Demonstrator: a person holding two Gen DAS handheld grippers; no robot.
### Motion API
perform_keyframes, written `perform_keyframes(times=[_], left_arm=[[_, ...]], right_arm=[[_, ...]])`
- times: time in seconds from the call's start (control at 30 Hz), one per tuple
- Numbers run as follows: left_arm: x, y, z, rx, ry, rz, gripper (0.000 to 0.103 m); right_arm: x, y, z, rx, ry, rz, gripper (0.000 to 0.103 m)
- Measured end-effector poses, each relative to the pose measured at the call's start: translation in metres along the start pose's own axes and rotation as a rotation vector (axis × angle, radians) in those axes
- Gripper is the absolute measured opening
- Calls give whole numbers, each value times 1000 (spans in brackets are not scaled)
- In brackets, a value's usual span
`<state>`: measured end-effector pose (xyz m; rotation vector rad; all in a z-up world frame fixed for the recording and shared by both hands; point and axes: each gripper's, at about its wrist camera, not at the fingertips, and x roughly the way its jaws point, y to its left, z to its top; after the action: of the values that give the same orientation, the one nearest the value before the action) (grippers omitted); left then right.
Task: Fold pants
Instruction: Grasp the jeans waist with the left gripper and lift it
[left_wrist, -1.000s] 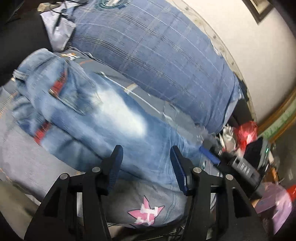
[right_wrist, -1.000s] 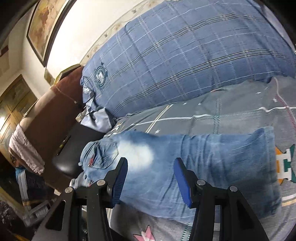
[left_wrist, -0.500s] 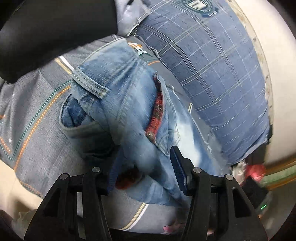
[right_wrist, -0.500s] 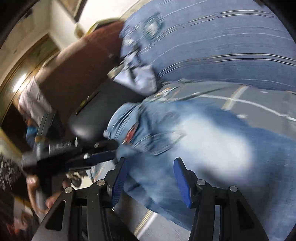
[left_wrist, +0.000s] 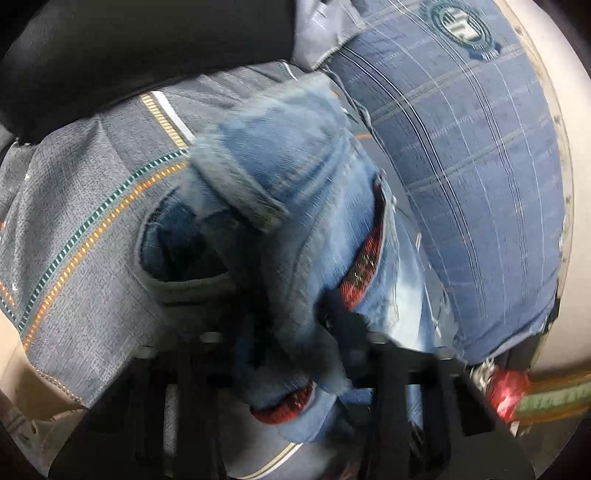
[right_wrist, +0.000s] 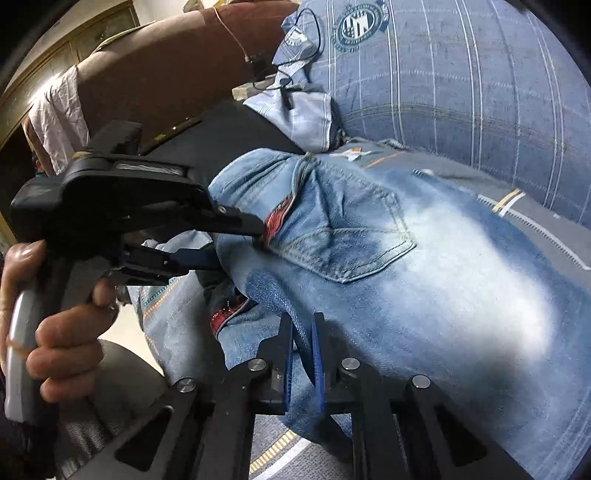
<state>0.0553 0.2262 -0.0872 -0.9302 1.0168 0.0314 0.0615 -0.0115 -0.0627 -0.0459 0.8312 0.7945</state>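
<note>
Jeans (right_wrist: 388, 266): faded blue denim, lying across the centre of the right wrist view on a grey bedsheet (left_wrist: 92, 229) with green and orange stripes; back pocket (right_wrist: 347, 236) facing up, red plaid lining showing at the waist.

Right tongs (right_wrist: 303, 354): bottom centre of their own view, clenched on a fold of the denim, the blue pads pressed close with cloth pinched between them.

Left tongs (right_wrist: 236, 240): left of the right wrist view, black fingers reaching into the waistband, one above the cloth and one below it. Clamped or merely straddling, I cannot tell (their own view is motion-blurred, denim bunched over the fingers at lower centre).

Left hand (right_wrist: 62, 332): lower left of the right wrist view, wrapped round the handle.

Blue plaid pillow (right_wrist: 461, 81): upper right, crest emblem on it, just behind the jeans.

Brown headboard (right_wrist: 166, 66): upper left, a pale cloth draped over its end.
</note>
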Motion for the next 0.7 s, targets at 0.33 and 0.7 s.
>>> perform_keyframes(times=[0.33, 0.7], left_arm=[[-52, -16, -48, 183, -238, 47, 11], [-30, -17, -52, 207, -140, 162, 20]], right_arm=[[-42, 3, -4, 54, -84, 124, 4], [12, -20, -22, 209, 141, 150, 14]])
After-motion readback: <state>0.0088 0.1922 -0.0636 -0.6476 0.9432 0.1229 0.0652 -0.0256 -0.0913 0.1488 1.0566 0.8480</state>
